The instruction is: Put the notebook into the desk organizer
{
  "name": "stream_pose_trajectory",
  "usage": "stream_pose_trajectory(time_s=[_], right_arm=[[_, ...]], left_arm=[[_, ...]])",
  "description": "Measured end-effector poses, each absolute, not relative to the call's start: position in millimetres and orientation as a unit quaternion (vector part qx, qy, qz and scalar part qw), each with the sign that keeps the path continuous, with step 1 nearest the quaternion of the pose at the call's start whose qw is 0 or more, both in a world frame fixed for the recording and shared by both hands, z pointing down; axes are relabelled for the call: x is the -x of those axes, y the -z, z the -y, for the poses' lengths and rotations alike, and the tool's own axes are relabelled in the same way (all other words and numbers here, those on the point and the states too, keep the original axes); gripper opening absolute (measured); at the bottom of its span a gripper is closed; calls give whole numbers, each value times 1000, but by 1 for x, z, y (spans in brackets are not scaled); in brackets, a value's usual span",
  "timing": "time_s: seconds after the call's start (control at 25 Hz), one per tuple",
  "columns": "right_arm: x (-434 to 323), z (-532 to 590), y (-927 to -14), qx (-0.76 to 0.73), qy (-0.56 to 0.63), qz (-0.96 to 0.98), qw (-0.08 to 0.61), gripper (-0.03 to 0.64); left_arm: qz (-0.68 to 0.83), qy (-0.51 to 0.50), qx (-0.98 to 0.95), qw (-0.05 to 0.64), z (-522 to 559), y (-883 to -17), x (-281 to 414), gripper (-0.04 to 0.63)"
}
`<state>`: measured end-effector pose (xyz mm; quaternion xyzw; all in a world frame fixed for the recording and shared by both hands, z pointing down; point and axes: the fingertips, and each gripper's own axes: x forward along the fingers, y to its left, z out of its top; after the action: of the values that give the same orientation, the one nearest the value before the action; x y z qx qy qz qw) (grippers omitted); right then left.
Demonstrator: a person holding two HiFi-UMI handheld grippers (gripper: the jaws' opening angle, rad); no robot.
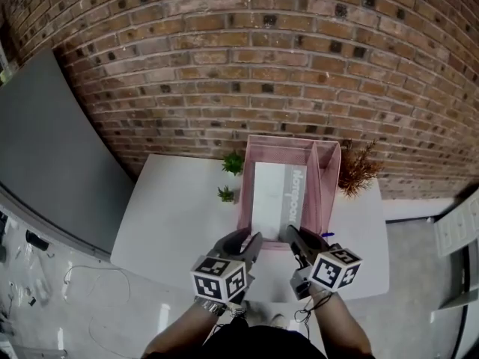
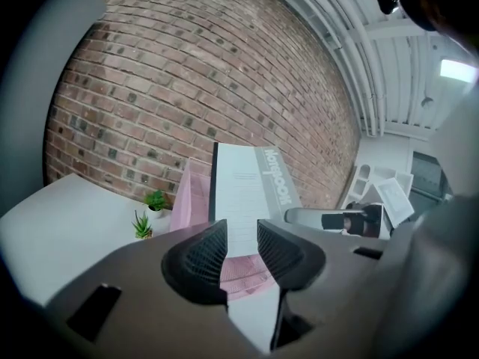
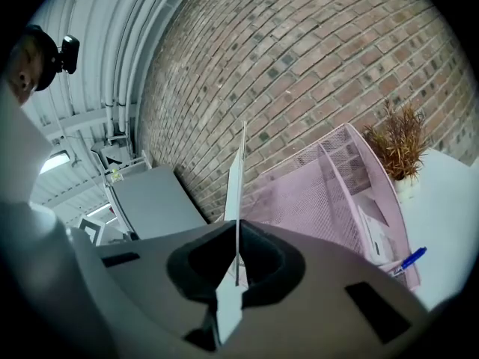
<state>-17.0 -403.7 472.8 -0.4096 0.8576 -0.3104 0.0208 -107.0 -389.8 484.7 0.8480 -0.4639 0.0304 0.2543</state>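
Both forearms reached forward from the near edge of the desk (image 1: 168,215), close together, each hand hidden under its gripper's marker cube, the left cube (image 1: 219,279) a little nearer the person than the right cube (image 1: 335,269). The right gripper (image 1: 299,239) was clamped on the notebook (image 1: 269,189): in its own view the jaws of the right gripper (image 3: 237,264) pinched the thin lower edge of the notebook (image 3: 236,185), which rose edge-on and upright from between them. The left gripper (image 1: 241,239) sat just beside it with its jaws parted and nothing gripped; through the gap of the left gripper (image 2: 241,249) the broad white face of the notebook (image 2: 243,193) showed (dark spine at its left, grey printed band at its right), with the right gripper (image 2: 337,219) coming in from the right. The notebook stood over the wide compartment of the pink mesh desk organizer (image 1: 327,178), which stood at the far edge of the desk, right of the middle, against the brick wall (image 1: 262,66); whether the notebook's lower edge touched the mesh could not be told. Two small green plants (image 1: 233,163) stood just off the organizer's left side, a dried plant (image 1: 358,169) near the far right corner, and a blue pen (image 3: 408,260) lay by the organizer's near right corner
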Motion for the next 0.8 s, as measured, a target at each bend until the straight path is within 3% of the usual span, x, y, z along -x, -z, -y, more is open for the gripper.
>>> stream_pose_trajectory(time_s=[0.48, 0.8], right_arm=[[30, 422, -480, 437, 307, -845, 2, 12], [34, 432, -486, 433, 322, -842, -8, 14]], left_arm=[[417, -75, -886, 191, 411, -494, 80, 114], [412, -104, -885, 191, 423, -509, 73, 114]])
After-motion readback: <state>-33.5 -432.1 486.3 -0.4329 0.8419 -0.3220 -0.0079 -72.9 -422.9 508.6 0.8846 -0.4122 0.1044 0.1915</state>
